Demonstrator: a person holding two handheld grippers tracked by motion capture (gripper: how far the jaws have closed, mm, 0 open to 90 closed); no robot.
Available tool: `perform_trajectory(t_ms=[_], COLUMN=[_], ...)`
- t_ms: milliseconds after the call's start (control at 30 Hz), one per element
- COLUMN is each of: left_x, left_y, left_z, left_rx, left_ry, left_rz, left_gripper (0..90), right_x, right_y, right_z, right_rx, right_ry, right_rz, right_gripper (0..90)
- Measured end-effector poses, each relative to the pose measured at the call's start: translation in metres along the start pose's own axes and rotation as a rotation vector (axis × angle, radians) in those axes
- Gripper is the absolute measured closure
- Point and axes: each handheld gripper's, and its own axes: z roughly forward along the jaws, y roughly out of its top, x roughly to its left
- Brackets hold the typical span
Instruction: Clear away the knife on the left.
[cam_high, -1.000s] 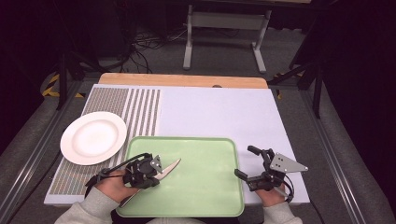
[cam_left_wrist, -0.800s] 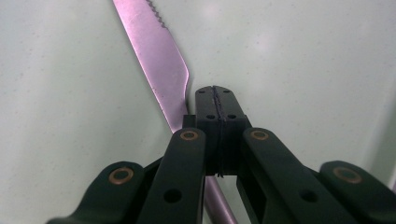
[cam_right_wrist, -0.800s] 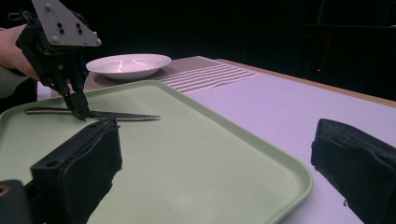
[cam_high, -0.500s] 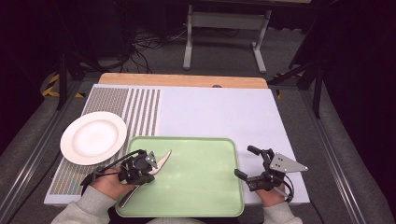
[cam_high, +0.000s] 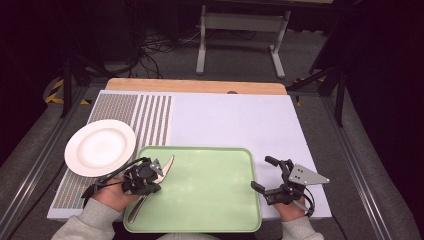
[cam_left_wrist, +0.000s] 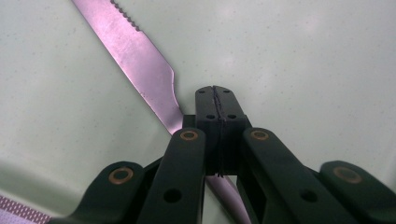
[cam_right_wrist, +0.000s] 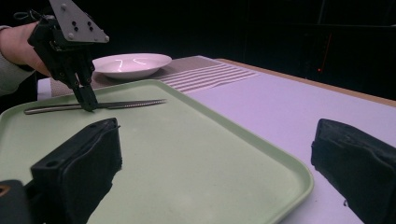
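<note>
One serrated steel knife (cam_left_wrist: 140, 60) lies beside the left gripper's (cam_left_wrist: 215, 100) closed fingers; right gripper's (cam_high: 272, 175) fingers apart.

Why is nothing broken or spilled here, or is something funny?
Nothing is broken or spilled. The knife lies slanted on the green tray, pinched by the shut left gripper. The plate sits empty beside the tray, hanging a little over the mat's left edge. The right gripper is open, holding nothing.
</note>
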Motion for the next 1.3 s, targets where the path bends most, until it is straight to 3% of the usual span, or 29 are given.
perform_trajectory(t_ms=[833, 1300], left_x=[0.009, 0.016], left_y=[-0.015, -0.025], left_z=[-0.004, -0.007], left_rx=[-0.038, -0.048], left_ry=[0.029, 0.033], left_rz=[-0.069, -0.138], left_gripper=[89.8, 89.7], right_x=[0.0, 0.0], right_y=[0.0, 0.0], right_z=[-0.001, 0.0], right_rx=[0.001, 0.001], right_ry=[-0.002, -0.001], right_rz=[-0.003, 0.0], right_gripper=[2.3, 2.3])
